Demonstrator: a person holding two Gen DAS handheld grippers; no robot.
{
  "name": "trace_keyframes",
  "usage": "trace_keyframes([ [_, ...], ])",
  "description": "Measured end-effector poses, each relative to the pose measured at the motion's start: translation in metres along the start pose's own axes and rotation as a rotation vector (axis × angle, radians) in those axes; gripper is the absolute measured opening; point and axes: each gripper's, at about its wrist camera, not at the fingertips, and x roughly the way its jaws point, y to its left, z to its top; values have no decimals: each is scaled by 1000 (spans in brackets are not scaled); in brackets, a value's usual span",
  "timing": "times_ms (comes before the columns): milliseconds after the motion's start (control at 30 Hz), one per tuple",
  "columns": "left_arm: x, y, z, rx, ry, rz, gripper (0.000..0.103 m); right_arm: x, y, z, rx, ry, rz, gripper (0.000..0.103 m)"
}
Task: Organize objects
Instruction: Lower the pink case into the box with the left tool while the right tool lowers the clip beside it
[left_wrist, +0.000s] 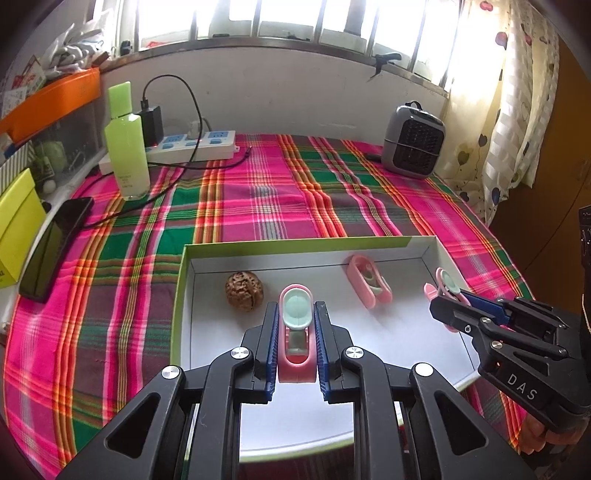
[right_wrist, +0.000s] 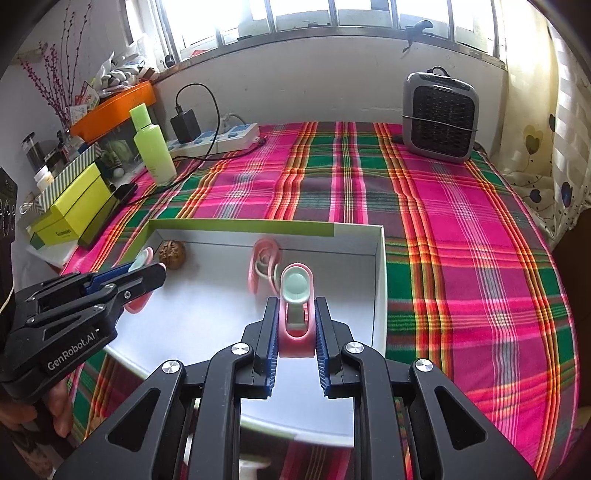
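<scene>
A shallow white box with a green outer rim lies on the plaid cloth. My left gripper is shut on a pink clip with a mint pad, held over the box floor; it also shows in the right wrist view. My right gripper is shut on a second pink clip, over the box's right part; it shows in the left wrist view. A third pink clip and a walnut lie in the box.
A green bottle, power strip with charger, black phone and yellow-green box crowd the left edge. A grey heater stands at the back right. Plaid cloth surrounds the box.
</scene>
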Motion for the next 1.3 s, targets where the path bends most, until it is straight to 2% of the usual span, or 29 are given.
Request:
trace_keyframes([
  [167,8,-4,7,14,3,-2,16,12,-1,9,-6,12,-10,18],
  [533,34,-3,12,8,63,-7,16,30,-6,18,6,37,-21,18],
  [1300,56,-7,19,3,145,-25,16,45,-9,23,8,66,-19,18],
])
